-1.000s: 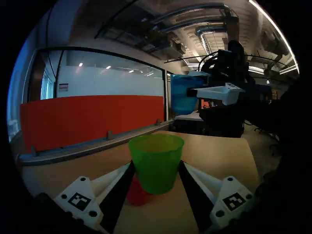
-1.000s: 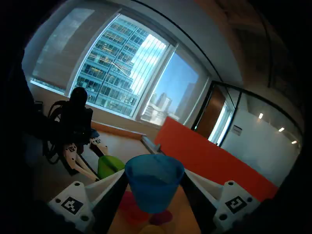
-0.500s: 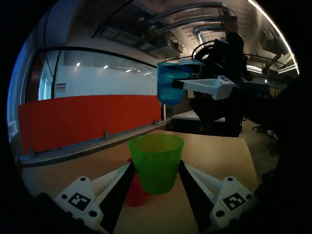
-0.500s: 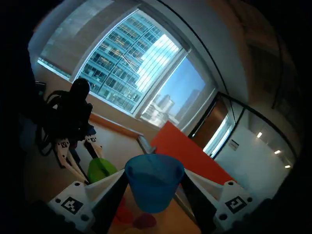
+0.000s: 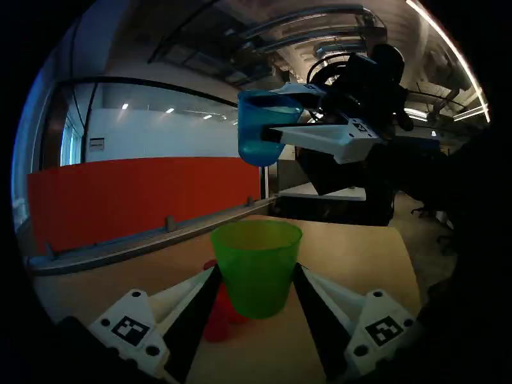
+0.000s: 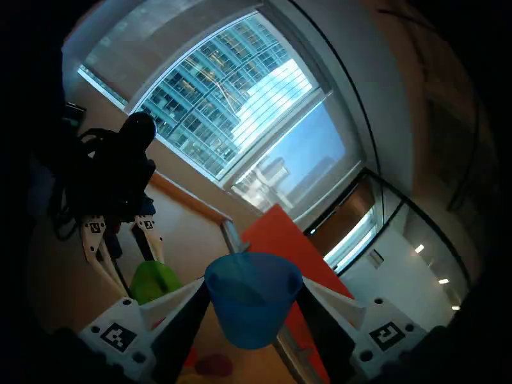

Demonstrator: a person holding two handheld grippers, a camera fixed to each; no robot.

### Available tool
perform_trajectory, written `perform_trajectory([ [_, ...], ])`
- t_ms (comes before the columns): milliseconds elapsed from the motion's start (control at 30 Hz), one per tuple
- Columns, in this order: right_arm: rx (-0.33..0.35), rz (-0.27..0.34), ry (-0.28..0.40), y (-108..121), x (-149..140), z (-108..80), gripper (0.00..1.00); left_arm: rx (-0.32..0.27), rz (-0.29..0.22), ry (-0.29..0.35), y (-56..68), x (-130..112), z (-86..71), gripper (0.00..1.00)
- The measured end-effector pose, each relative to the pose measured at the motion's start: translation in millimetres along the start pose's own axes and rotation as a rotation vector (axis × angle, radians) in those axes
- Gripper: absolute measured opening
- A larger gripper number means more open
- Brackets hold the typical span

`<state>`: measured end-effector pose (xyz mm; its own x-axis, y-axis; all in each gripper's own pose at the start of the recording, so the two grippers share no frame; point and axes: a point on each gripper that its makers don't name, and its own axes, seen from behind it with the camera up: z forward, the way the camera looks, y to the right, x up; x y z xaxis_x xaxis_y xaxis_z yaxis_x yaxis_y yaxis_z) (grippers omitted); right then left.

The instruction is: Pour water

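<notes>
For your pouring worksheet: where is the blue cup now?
Left gripper view, upper centre: the blue cup, held by the right gripper, hangs above and beyond the green cup.

Surface: light wooden tabletop (image 5: 358, 249), smooth and matte, spreading ahead of the left gripper (image 5: 256, 272) and out to both its sides.
Far edge: grey metal rail (image 5: 160, 229) running across ahead and to the left of that gripper, with an orange-red upright panel (image 5: 141, 192) just behind it.
On the table: small red plastic cups (image 5: 217, 320), close beside the left gripper's left finger, partly hidden; their number is unclear.
Right gripper view: the tabletop lies below the right gripper (image 6: 254, 285); a red round cup top (image 6: 214, 365) sits beneath it, toward its left finger.
</notes>
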<state>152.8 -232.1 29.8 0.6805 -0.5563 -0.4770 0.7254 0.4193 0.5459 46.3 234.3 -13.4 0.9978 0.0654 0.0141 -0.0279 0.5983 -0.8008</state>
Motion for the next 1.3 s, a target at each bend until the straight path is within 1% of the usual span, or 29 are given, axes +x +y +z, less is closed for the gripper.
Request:
perform_trajectory([
  [267,-0.016,-0.082,-0.006,10,3,10.0,0.9,-0.008,0.003,0.007,3.3,4,2.3,0.8],
  [500,-0.026,-0.136,-0.015,16,5,18.4,0.9,-0.015,0.0,0.012,5.3,5,3.6,0.8],
  [900,-0.043,-0.234,-0.038,25,1,26.4,0.9,-0.019,0.008,0.02,6.9,7,3.4,0.79],
  [1200,-0.052,-0.27,-0.039,29,4,27.2,0.9,-0.03,0.028,0.016,12.1,7,3.6,0.79],
  [1300,-0.056,-0.28,-0.04,31,4,26.7,0.9,-0.023,0.035,0.013,9.9,6,4.5,0.79],
])
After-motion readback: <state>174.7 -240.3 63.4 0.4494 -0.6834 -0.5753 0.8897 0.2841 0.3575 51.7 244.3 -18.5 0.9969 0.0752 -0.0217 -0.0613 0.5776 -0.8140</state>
